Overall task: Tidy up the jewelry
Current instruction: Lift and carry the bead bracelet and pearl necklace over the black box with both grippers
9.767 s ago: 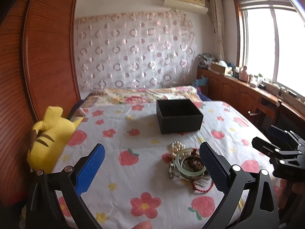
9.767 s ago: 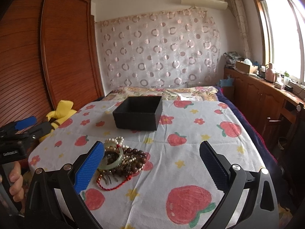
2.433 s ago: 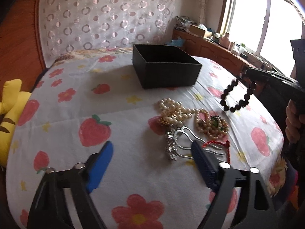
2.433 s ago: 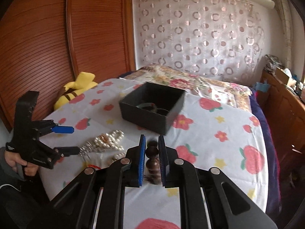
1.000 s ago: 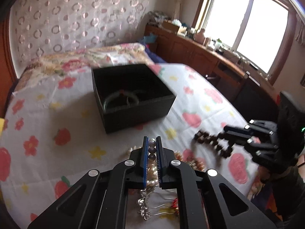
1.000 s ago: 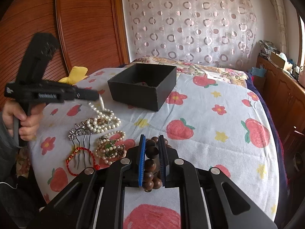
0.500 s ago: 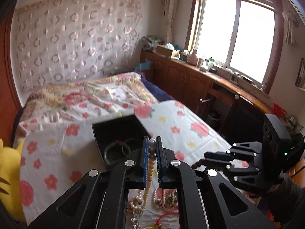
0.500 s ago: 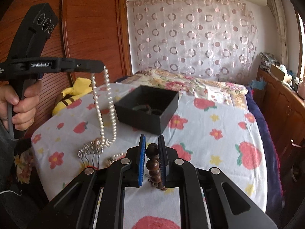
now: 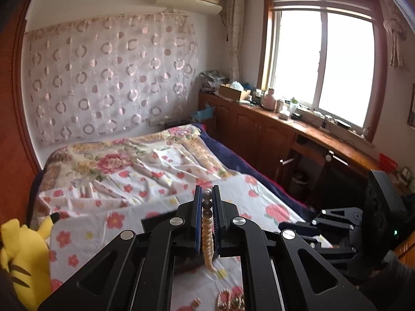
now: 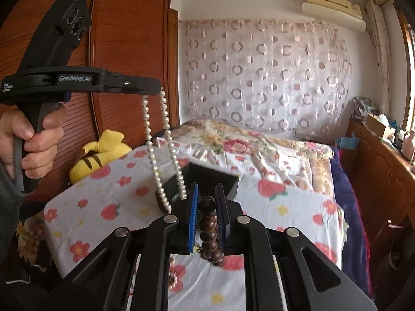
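Pearl necklace (image 10: 166, 153): hangs as a long double strand from the left gripper (image 9: 206, 202), lifted clear of the bed; its lower end drops behind the right gripper's frame, so whether it is free of the sheet cannot be told. Left jaws pressed together, pinching the top beads. Held high probably so the whole strand can be lowered into the box without dragging.

Dark wooden bead bracelet (image 10: 208, 230): pinched between the nearly closed jaws of the right gripper (image 10: 207, 202), loop dangling below the pads.

Black box (image 10: 207, 181): open, on the strawberry-print sheet (image 10: 293, 207) toward the middle of the bed, right ahead of the right gripper and under the hanging pearls. Its inside is mostly hidden.

Remaining jewelry (image 9: 230, 302): a beaded piece lies on the sheet near the bed's front edge, below the left gripper.

A hand (image 10: 31, 134) grips the left handle. Yellow plush toy (image 10: 101, 153) at the bed's left edge, beside the wooden wardrobe (image 10: 129, 39).

Judgement: both pieces are mid-carry toward the box; tangling of the two strands is the risk.
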Motion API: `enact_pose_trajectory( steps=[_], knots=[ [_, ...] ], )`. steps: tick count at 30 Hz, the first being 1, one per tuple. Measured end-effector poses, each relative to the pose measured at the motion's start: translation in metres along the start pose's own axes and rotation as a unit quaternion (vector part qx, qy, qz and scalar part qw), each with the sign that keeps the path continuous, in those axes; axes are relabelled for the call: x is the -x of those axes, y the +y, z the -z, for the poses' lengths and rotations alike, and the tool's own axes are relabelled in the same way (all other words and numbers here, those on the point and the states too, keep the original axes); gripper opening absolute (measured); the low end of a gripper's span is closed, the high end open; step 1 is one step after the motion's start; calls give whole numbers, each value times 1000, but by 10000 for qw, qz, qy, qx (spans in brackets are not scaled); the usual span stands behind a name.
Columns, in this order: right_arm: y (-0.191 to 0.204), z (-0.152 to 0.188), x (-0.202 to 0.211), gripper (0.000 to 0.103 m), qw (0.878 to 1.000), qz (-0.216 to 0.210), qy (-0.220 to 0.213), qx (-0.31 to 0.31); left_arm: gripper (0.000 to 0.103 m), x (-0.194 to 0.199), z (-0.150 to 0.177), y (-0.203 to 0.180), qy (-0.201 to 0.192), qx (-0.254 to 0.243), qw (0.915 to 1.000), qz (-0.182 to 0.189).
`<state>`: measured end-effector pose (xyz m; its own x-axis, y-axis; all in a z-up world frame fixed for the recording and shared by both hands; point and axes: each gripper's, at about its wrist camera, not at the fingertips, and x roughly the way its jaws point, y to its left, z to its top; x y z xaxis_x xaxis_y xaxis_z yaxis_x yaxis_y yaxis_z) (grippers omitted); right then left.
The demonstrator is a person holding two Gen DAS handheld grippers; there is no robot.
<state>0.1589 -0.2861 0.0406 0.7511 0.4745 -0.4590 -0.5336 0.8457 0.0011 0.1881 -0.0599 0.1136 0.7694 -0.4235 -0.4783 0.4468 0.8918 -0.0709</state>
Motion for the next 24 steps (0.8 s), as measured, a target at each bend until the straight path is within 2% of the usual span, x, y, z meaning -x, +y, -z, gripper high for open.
enact_pose_trajectory(
  steps=[6, 11, 16, 24],
  knots=[
    [-1, -25, 2, 15, 9998, 3, -173, 88, 7, -2, -26, 3, -135, -29, 9998, -141],
    [-1, -39, -5, 15, 9997, 17, -201, 142, 7, -16, -33, 16, -41, 88, 9997, -222],
    [-3, -41, -18, 15, 9998, 36, -114, 145, 7, -39, -17, 30, 205, 220, 9990, -342],
    [-8, -40, -50, 15, 10000, 26, 82, 47, 7, -82, 31, 58, 741, 497, 9949, -462]
  ],
)
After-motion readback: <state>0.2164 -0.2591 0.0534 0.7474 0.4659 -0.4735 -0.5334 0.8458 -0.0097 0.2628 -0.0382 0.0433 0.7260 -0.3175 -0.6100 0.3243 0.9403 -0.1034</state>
